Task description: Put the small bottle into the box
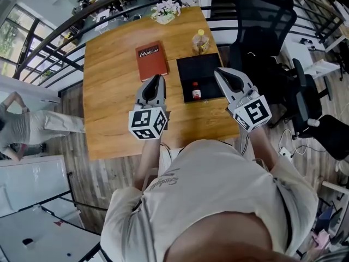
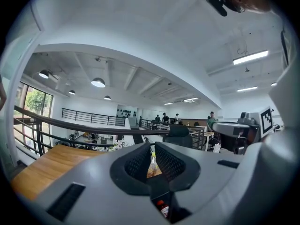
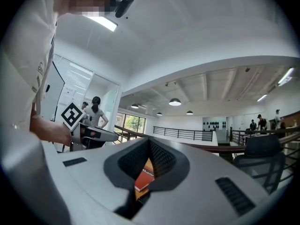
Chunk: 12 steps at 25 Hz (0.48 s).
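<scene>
The small bottle (image 1: 196,91), clear with a red cap, stands inside the shallow black box (image 1: 210,64) near its front left corner. My left gripper (image 1: 159,77) hovers above the table just left of the box, shut and holding nothing. My right gripper (image 1: 218,71) hangs over the box's right side, also shut and holding nothing. In the left gripper view the small bottle (image 2: 162,208) shows low in the slot beneath the closed left gripper (image 2: 153,145). The right gripper (image 3: 150,142) points across at a red book (image 3: 143,179).
On the wooden table (image 1: 109,91) lie a red book (image 1: 151,60) left of the box, a taller yellow-capped bottle (image 1: 200,41) behind it, and a flower pot (image 1: 166,10) at the far edge. Black office chairs (image 1: 262,31) stand at the right.
</scene>
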{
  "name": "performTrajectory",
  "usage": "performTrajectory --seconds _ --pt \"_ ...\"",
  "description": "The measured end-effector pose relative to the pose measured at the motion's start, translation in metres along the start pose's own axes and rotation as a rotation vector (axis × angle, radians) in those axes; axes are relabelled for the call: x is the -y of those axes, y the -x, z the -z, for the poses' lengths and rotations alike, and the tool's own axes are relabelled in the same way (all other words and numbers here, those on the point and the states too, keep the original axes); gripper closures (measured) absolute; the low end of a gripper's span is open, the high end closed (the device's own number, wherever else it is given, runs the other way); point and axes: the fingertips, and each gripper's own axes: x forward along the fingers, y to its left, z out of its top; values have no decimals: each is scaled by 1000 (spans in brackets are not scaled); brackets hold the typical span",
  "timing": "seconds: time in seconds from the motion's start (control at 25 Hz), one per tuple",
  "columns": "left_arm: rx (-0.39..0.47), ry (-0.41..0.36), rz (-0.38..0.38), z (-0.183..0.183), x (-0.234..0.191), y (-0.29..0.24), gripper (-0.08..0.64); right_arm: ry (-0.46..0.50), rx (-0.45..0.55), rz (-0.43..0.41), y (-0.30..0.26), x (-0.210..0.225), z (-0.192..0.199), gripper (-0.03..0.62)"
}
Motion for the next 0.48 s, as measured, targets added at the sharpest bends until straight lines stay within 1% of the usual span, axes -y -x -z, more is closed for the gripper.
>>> performTrajectory --seconds 0.2,0.36,0.48 --pt "-3 12 14 0 0 -2 520 -3 -5 0 1 -4 2 598" --pt "-8 -1 8 6 -2 -1 520 -4 -17 -5 -1 -9 5 598" --pt "-23 28 4 16 -4 1 520 -18 -31 -6 -1 -13 11 598"
